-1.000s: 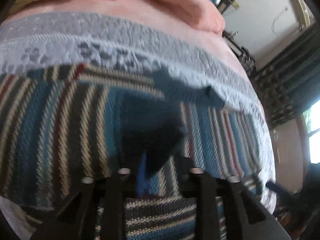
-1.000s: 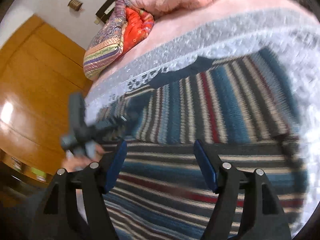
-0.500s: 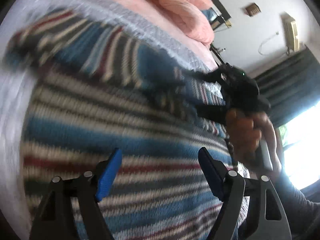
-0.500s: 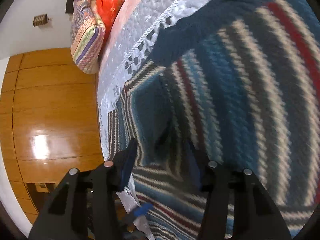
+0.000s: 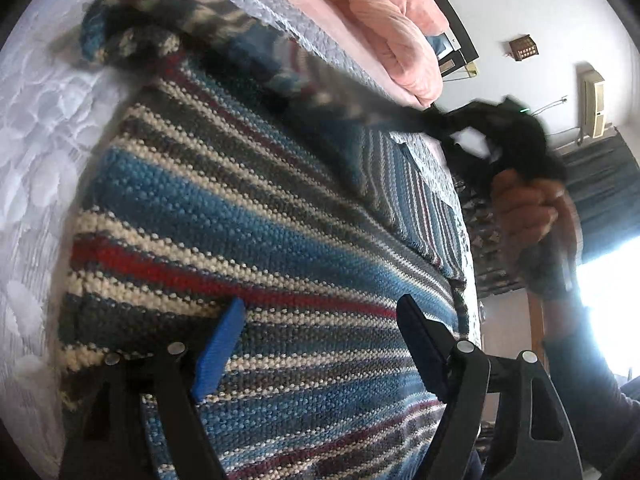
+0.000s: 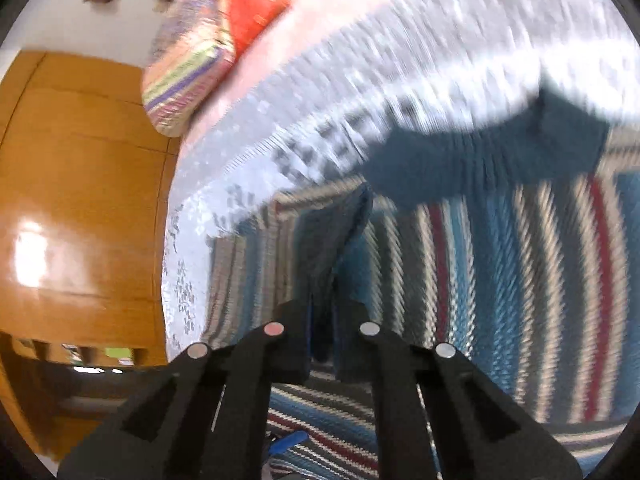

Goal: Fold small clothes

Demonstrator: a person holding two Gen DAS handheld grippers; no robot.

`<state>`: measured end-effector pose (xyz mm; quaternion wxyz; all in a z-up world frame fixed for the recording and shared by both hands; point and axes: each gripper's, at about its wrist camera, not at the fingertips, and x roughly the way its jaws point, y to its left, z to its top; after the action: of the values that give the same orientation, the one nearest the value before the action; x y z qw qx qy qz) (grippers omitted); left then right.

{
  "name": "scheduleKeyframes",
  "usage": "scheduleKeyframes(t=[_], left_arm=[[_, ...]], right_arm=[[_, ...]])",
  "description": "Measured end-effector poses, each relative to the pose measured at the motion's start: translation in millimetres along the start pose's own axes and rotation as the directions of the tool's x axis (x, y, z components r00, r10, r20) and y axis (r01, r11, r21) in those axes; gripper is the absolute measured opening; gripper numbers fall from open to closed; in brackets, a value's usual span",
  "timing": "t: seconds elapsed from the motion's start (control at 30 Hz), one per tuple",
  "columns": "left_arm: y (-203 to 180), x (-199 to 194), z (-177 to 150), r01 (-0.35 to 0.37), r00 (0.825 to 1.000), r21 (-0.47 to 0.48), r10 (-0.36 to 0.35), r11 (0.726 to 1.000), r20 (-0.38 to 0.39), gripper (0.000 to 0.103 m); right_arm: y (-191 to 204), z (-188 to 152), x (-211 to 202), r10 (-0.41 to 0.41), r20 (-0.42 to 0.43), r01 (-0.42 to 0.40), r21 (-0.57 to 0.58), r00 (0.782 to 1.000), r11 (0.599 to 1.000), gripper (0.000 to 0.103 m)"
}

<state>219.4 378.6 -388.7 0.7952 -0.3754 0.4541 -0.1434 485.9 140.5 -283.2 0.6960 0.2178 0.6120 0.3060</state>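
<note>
Left wrist view: left tool (image 5: 316, 344) gaping wide over the sweater (image 5: 248, 216) on the bed (image 5: 36, 128), gripping nothing, unlike a second ago when pinching knit. Right tool (image 5: 496, 136) lifting a sleeve across.

Right wrist view: right tool (image 6: 322, 328) now pinched tight on a sweater (image 6: 500, 264) fold, having been spread open a second ago.
</note>
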Motion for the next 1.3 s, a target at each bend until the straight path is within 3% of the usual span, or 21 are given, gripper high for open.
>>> scheduleKeyframes(t=[0.27,0.5,0.73,1.0,1.2,1.3], left_arm=[[1.8,3.0,3.5,-0.003,1.0,-0.024,0.003,1.0,-0.006,0.079],[0.4,1.9,4.5,-0.003,1.0,-0.034,0.003,0.999,-0.007,0.079],[-8.3,-8.0,16.9,0.012,1.0,-0.009,-0.012,1.0,0.011,0.079],[-17.3,-18.7,65.2,-0.007,0.999,0.05,0.004,0.999,0.053,0.079],[-22.5,-10.5,107.5,-0.041,0.997,0.096,0.035,0.995,0.063,0.079],[-16.4,4.8,128.8,-0.053,0.998,0.072,0.051,0.996,0.029,0.079]], right_arm=[[44.9,21.3,-87.3,-0.077,0.122,0.097,-0.165,0.989,0.982,0.006],[19.0,18.6,-129.0,-0.111,0.187,0.145,-0.177,0.976,0.973,0.006],[-56.9,5.9,-129.5,-0.14,0.174,0.157,-0.086,0.975,0.984,0.006],[-134.8,-13.4,-112.3,-0.162,0.145,0.159,0.03,0.976,0.987,0.006],[-166.5,-21.8,-94.4,-0.195,0.119,0.189,0.058,0.974,0.98,0.006],[-179.0,-24.3,-79.7,-0.239,0.094,0.235,0.045,0.967,0.971,0.009]])
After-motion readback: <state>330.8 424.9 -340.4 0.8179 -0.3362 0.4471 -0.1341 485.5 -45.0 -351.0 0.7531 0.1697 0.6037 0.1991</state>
